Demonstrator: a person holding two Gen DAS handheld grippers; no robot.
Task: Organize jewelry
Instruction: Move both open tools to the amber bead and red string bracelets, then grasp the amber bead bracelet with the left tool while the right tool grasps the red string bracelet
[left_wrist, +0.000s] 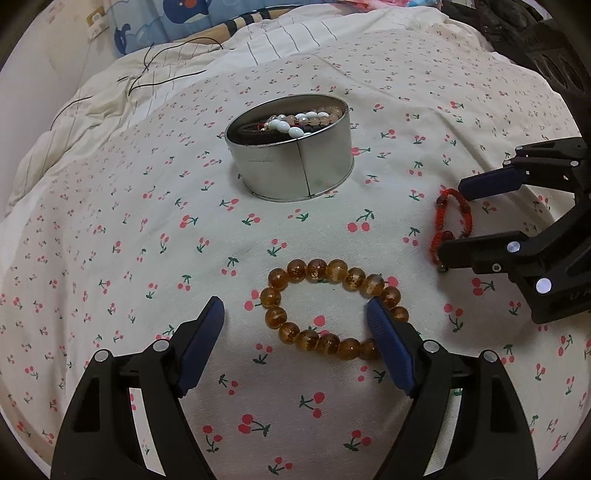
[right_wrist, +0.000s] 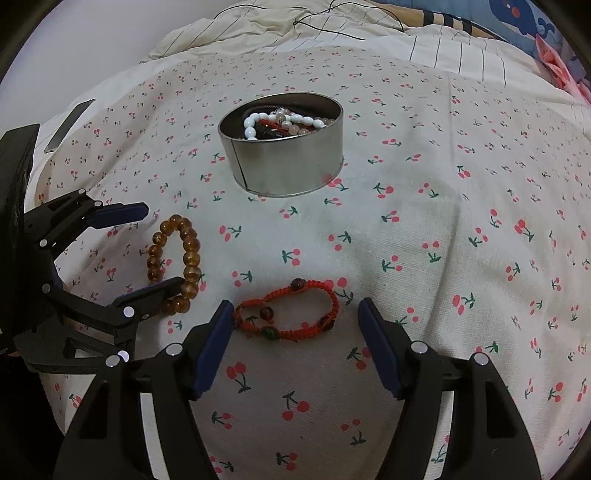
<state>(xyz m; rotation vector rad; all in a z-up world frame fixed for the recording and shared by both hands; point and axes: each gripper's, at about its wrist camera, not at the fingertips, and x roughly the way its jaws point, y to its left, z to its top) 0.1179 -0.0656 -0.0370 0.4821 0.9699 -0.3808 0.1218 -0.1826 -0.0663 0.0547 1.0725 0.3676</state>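
- Jewelry lies in three places on the bedspread (left_wrist: 110, 229): an amber bead bracelet (left_wrist: 332, 308), a red cord bracelet (right_wrist: 291, 312), and a tangle of pieces inside a round tin (left_wrist: 291, 162).
- Amber bead bracelet: flat on the cloth in a closed ring, in front of the tin and well apart from it. In the left wrist view, the left gripper (left_wrist: 295, 317) is spread wide around it; the right-hand pad overlaps the ring's right side, the left-hand pad stands clear of the beads. Nothing is clamped.
- Red cord bracelet: braided, with a few dark beads and one green bead, lying flat to the right of the amber one. The right gripper (right_wrist: 295, 317) is also spread wide, one pad just beside the bracelet's left end, the other apart from its right end. Contact cannot be confirmed.
- Tin: plain metal, lid off, upright near the middle of the bed. Contents include a white bead string (right_wrist: 255, 123), pale pink beads and some dark and red items, heaped together.
- Bedspread: cream with a small cherry print.
- Beyond it: a striped cream sheet (right_wrist: 443, 55), rumpled, with a thin black cable (left_wrist: 155, 74) across it, and a blue cartoon-print cushion (left_wrist: 173, 26) at the far edge.
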